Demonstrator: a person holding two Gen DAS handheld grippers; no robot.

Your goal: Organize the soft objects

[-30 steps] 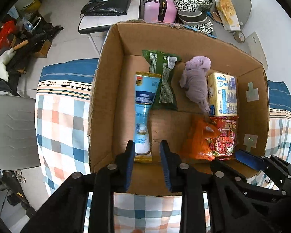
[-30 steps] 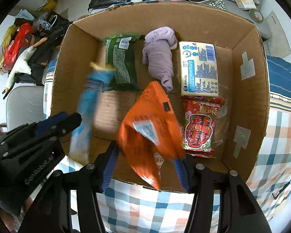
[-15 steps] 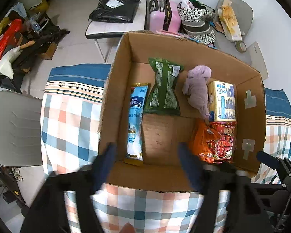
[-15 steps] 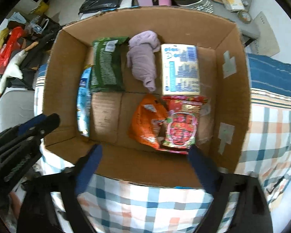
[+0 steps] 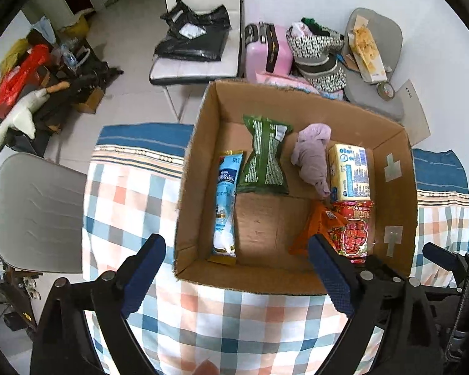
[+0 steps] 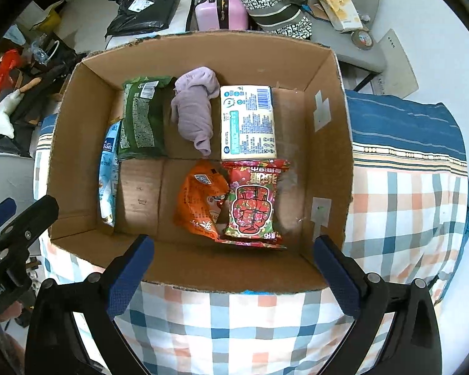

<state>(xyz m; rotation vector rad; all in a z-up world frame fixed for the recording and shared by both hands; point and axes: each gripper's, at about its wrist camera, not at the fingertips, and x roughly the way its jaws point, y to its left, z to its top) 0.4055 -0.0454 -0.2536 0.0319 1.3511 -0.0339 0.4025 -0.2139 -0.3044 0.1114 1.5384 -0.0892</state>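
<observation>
Both the left gripper [image 5: 236, 259] and the right gripper [image 6: 233, 259] hang released and wide apart, holding nothing, just outside the near wall of the cardboard box [image 6: 328, 143]. Everything soft lies on the box floor: blue sachet [image 5: 225, 206] along its left wall, green packet [image 5: 264, 156] and lilac cloth [image 6: 195, 106] toward its far wall, tissue pack [image 6: 248, 122] beside the cloth, orange pouch [image 6: 200, 200] and red snack bag [image 6: 253, 201] near its front. All look light and yielding; the crinkly bags probably slip, so pinch a sealed edge, and take the cloth at its bunched middle
</observation>
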